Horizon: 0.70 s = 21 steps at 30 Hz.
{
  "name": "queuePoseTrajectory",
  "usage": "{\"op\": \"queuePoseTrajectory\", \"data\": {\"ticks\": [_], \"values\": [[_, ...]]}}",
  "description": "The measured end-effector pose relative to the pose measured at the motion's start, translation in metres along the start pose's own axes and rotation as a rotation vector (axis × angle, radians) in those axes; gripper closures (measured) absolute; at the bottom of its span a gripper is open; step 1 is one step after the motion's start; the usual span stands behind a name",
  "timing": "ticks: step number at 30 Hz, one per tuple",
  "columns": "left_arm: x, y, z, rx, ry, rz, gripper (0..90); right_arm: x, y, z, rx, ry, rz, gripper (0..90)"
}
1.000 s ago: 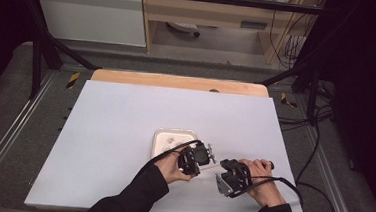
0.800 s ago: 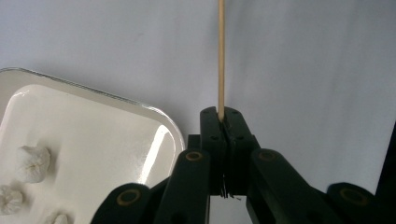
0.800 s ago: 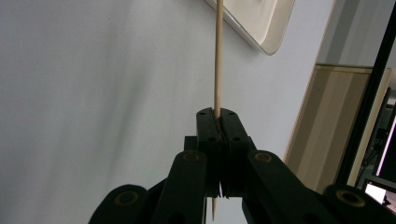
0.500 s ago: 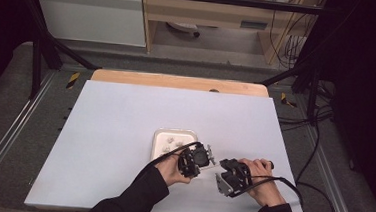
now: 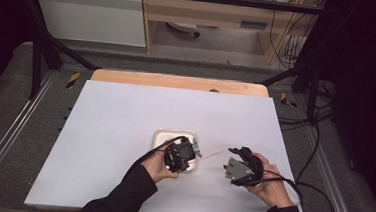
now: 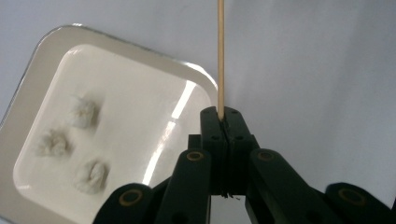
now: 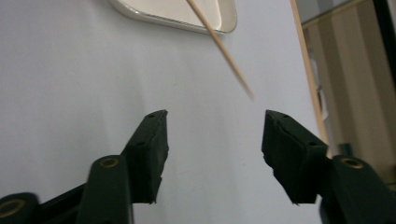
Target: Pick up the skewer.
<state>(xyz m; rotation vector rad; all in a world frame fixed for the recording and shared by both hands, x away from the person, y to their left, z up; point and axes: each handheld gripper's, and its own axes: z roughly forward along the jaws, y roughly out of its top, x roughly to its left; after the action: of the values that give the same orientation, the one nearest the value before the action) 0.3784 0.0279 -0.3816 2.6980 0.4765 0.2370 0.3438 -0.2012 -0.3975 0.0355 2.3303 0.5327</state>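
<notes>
Skewer point(image 6: 220, 56) position: your left gripper point(image 6: 226, 116) clamps one end of the thin wooden stick, jaws pressed together on it, beside the white tray point(image 6: 42, 70). In the high view the stick runs from that gripper toward your right gripper point(image 5: 237, 152), above the table point(image 5: 125, 116). Your right gripper point(image 7: 212, 135) has just been opening; its jaws stand apart with nothing between them, the free tip of the skewer just ahead. Three white lumps point(image 6: 81, 113) lie in the tray

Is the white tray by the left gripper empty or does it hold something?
Not empty. The left gripper view shows three small white fluffy lumps lying inside the tray, apart from one another.
</notes>
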Motion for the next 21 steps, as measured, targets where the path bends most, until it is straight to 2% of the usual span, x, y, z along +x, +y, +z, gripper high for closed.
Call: {"op": "queuePoseTrajectory", "data": {"ticks": [4,7,10,11,12,13,14,15,16,17,18,19,21], "values": [[0.006,-0.015,-0.007,-0.023,0.005,-0.03,88.7,-0.002,-0.012,0.002,-0.045,0.024,0.211,31.0],[0.011,-0.028,-0.013,-0.057,0.011,-0.064,88.7,-0.003,-0.019,0.003,-0.047,0.041,0.343,25.4],[0.014,-0.038,-0.017,-0.086,0.016,-0.092,88.7,-0.003,-0.024,0.006,-0.055,0.055,0.438,19.5],[0.015,-0.041,-0.017,-0.092,0.02,-0.098,88.7,-0.003,-0.027,0.007,-0.047,0.057,0.483,16.8],[0.015,-0.045,-0.018,-0.103,0.023,-0.11,88.7,-0.003,-0.028,0.008,-0.039,0.061,0.507,15.1],[0.015,-0.049,-0.019,-0.111,0.024,-0.116,88.7,-0.001,-0.032,0.011,-0.029,0.083,0.563,13.6],[0.015,-0.051,-0.02,-0.119,0.024,-0.122,88.7,-0.001,-0.032,0.011,-0.029,0.083,0.563,13.6],[0.015,-0.055,-0.021,-0.129,0.026,-0.126,88.7,0.0,-0.035,0.013,-0.024,0.098,0.604,10.5],[0.015,-0.058,-0.021,-0.14,0.03,-0.136,88.7,0.0,-0.035,0.013,-0.024,0.098,0.604,10.5],[0.016,-0.062,-0.022,-0.151,0.034,-0.145,88.7,0.001,-0.036,0.014,-0.024,0.109,0.631,9.5],[0.016,-0.066,-0.024,-0.166,0.038,-0.153,88.7,0.002,-0.038,0.015,-0.028,0.133,0.677,5.9],[0.016,-0.069,-0.025,-0.18,0.041,-0.166,88.7,0.002,-0.038,0.015,-0.028,0.133,0.677,5.9],[0.017,-0.077,-0.028,-0.21,0.05,-0.184,88.7,0.002,-0.039,0.017,-0.036,0.169,0.736,2.8]]}}
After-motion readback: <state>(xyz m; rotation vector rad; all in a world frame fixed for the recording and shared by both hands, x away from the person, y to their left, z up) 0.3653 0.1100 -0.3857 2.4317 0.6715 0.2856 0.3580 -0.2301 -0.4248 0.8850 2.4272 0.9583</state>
